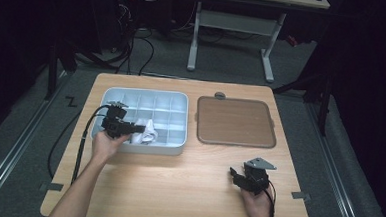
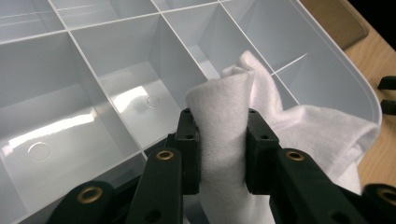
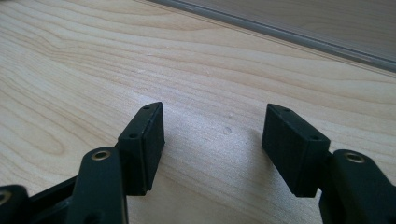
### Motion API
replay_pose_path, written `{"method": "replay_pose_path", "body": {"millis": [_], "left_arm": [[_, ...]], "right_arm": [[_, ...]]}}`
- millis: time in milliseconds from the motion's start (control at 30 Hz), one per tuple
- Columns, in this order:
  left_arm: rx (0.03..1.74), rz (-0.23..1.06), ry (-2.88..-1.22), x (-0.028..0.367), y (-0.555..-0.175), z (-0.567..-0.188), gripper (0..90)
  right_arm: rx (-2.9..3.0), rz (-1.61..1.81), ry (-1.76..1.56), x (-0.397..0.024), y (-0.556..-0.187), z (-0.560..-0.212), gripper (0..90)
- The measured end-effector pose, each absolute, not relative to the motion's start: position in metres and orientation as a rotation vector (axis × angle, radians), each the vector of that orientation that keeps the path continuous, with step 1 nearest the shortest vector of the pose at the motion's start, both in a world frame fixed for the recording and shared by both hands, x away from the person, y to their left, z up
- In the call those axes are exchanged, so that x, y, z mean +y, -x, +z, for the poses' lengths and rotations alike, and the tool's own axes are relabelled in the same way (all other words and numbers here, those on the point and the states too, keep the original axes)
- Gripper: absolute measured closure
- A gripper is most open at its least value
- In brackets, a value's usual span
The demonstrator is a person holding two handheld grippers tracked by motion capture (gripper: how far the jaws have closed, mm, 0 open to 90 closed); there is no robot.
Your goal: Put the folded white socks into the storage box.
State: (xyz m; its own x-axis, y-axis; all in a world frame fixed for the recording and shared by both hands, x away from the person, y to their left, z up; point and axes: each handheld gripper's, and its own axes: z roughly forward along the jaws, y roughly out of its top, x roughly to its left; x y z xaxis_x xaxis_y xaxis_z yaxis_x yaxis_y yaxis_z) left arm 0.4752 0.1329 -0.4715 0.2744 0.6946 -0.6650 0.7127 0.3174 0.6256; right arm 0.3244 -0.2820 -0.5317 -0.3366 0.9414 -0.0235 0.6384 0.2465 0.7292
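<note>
High view: the left gripper reaches over the near row of the pale blue-grey plastic divided tray, clamped on a white knitted sock that hangs partly into a near compartment, about midway along the tray's front row. To the tray's right lies a brown rounded-rectangle lid with a grey rim. The right gripper rests low over the light wooden bench, well apart from both. The risk I see is that the loose end of the sock drapes over a divider or the front wall, so it may end up straddling two compartments when let go.

Left gripper view: the left gripper pinches a bunched fold of the white sock between its black pads; the rest spills right, toward the tray's rounded front wall. The grip takes only a fold, so in my judgement a tug could let the cloth slide out, or the trailing part could snag on a partition.

Right gripper view: the right gripper has its jaws spread wide over bare wood, holding nothing.

No brand, label or writing is legible in any view.
</note>
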Motion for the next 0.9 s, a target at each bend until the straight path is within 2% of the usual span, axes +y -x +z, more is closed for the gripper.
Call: {"method": "replay_pose_path", "body": {"millis": [500, 600, 633, 900], "left_arm": [[1.39, 0.043, -1.494, 0.128, -0.471, -0.474, 72.7], [1.376, 0.073, -1.555, 0.127, -0.469, -0.479, 72.8], [1.369, 0.102, -1.622, 0.123, -0.467, -0.486, 72.9], [1.377, 0.125, -1.649, 0.118, -0.467, -0.488, 73.3]], "right_arm": [[2.063, 0.873, -1.437, -0.282, -0.324, -0.532, 39.5], [2.063, 0.873, -1.438, -0.282, -0.324, -0.532, 39.5], [2.063, 0.874, -1.438, -0.282, -0.324, -0.532, 39.5], [2.062, 0.874, -1.44, -0.282, -0.324, -0.532, 39.4]]}}
